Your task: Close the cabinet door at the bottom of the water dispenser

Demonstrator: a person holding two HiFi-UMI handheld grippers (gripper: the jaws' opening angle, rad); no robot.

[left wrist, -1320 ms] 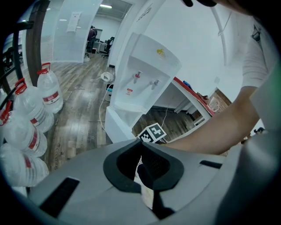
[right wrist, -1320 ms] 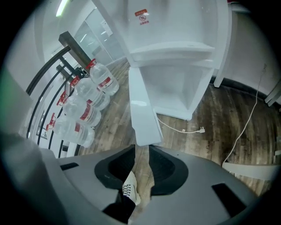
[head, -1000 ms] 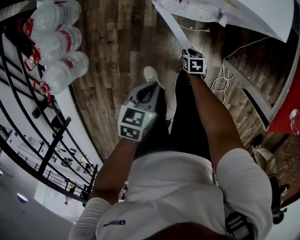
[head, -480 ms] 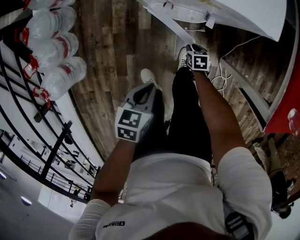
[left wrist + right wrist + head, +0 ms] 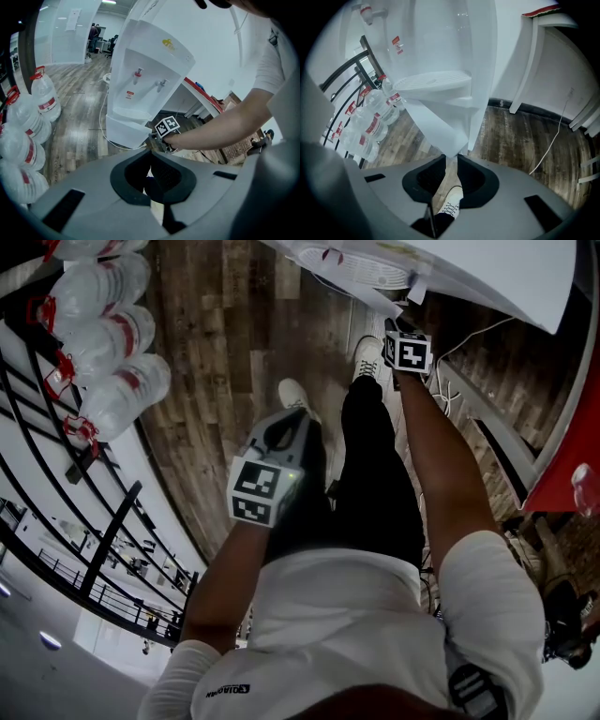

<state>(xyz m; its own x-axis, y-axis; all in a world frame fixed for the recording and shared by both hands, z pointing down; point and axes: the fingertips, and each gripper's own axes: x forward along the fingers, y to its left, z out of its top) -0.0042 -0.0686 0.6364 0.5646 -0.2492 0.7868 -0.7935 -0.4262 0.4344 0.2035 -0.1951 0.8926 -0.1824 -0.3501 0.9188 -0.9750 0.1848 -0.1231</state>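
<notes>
Dark wood planking [image 5: 225,352] runs under the person's feet, with a black railing along the left side. The one water dispenser [image 5: 154,61] stands straight ahead, and its single cabinet door [image 5: 436,124] hangs open at the bottom as a white panel swung out over the floor.

Over the last second the right gripper [image 5: 451,158] has travelled forward and up, off the trouser leg and towards that door. The panel's lower corner now sits right at the mouth of its jaws. They stand a little apart with floor and a shoe showing through the gap. I cannot tell whether they touch the door's edge. My reading is that the approach is nearly done and the push to shut has not begun.

The left gripper [image 5: 150,154] has barely shifted. It hangs by the left thigh with its jaws slightly parted and nothing between them.

By count there are two grippers, two taps [image 5: 138,74] on the dispenser front, two white shoes [image 5: 298,395], and four water bottles [image 5: 120,390] stacked by the railing, the top one cut off by the frame
</notes>
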